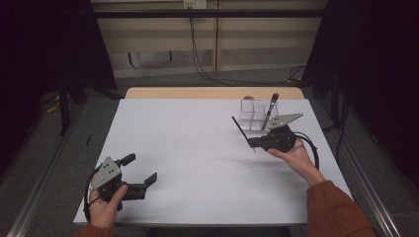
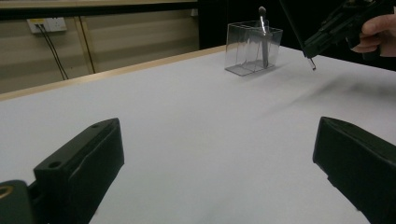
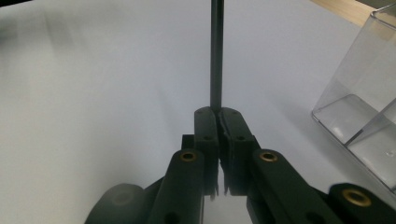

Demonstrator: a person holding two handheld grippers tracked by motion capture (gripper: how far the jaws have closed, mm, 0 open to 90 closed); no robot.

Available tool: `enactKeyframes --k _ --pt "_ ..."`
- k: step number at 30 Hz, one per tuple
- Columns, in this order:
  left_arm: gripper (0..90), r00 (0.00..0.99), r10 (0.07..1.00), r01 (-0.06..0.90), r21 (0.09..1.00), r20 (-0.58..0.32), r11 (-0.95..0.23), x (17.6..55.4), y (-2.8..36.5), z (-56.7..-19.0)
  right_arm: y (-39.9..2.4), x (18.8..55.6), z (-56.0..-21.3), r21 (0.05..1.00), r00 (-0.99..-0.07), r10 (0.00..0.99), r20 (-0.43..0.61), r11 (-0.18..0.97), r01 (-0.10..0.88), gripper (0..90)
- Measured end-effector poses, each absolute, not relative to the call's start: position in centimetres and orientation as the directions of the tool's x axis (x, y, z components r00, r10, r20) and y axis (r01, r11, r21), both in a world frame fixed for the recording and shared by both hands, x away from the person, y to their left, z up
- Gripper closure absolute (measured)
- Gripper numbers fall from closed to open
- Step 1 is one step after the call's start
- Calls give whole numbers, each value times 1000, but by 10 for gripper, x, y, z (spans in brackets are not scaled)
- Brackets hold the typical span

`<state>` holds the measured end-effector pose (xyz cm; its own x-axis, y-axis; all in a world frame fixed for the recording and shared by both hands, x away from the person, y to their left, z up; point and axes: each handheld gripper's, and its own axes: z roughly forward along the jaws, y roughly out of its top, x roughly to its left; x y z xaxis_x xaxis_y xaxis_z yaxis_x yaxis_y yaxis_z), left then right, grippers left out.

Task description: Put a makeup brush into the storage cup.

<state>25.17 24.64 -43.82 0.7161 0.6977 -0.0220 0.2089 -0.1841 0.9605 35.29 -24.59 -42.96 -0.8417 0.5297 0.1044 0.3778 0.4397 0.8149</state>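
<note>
Right gripper (image 1: 254, 143) was clamped shut on a thin black stick (image 3: 215, 56), held above the table (image 1: 197, 148) just in front of the clear holder (image 1: 253, 114) at the far right. One brush (image 1: 270, 109) stood tilted in that holder. Left gripper (image 1: 138, 170) rested near the front left edge, jaws wide apart, nothing between them. Step in hand seemed to be carrying the stick to the holder. Next move would likely call for tipping the stick upright over an open compartment, then releasing.

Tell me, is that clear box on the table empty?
No, the clear box has a dark brush standing tilted in it.
</note>
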Motion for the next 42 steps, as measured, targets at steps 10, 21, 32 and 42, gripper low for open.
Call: enactKeyframes --k 10,21,32,42 --pt "20 717 697 207 962 -24 -180 251 247 -438 -249 336 -419 875 -836 534 124 338 346 868" --pt "20 720 694 204 962 -20 -184 252 247 -438 -238 322 -416 875 -860 494 127 352 332 869" --pt "20 725 689 206 961 -21 -187 252 246 -438 -209 310 -412 865 -921 365 138 408 292 869" --pt "20 728 685 201 960 -15 -193 252 246 -438 -187 306 -413 845 -945 298 131 466 264 871"
